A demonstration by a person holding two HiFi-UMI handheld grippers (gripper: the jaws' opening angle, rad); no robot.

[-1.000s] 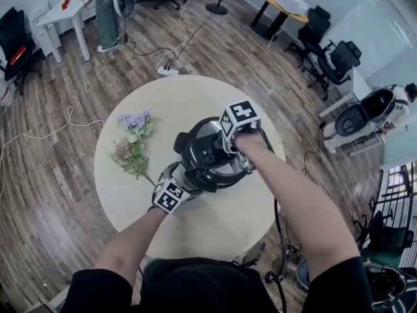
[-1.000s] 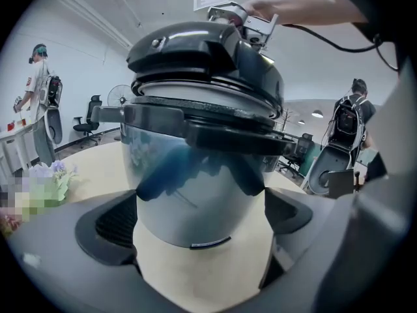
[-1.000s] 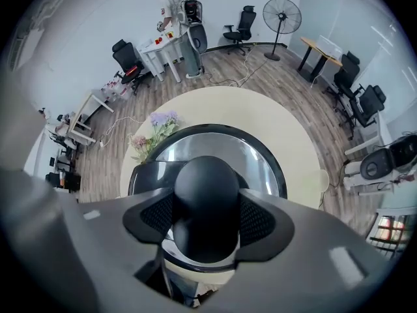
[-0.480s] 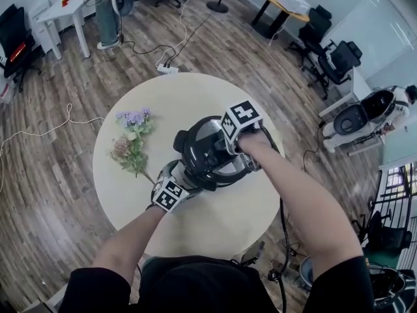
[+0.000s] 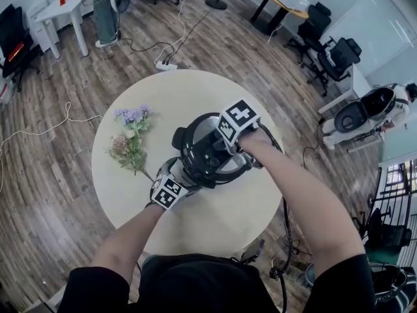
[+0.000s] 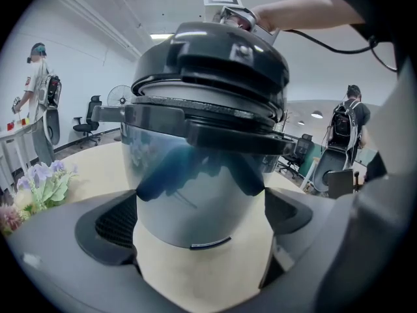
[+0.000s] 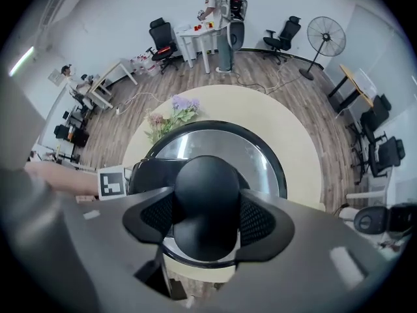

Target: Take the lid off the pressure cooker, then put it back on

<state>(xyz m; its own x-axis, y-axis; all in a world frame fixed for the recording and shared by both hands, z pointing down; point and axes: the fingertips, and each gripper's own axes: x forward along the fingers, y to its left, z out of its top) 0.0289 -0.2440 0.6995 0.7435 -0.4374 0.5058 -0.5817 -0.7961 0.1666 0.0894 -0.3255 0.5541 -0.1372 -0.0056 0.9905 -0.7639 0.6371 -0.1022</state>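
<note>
Change: the right gripper (image 7: 207,219) has rolled a little about the knob (image 7: 207,191) over the last second. Its marker cube sits slightly turned in the head view, and neither hand has shifted place.
Right gripper: points straight down, clenched on the knob with a pad on each side.
Left gripper (image 6: 201,222): low at the cooker's (image 6: 195,175) near side, jaws straddling the body, pads seemingly pressed to its wall to brace it.
Lid (image 7: 244,150): on the cooker's rim, not lifted; the cooker stands mid-worktop (image 5: 195,220).
Meaning: probably a twist of the lid against the held body, though I cannot tell whether it is unlocking or locking back.
Around: flowers (image 5: 130,142) lie left of the cooker, apart from it.
In the way: nothing by the cooker but the grippers themselves.
</note>
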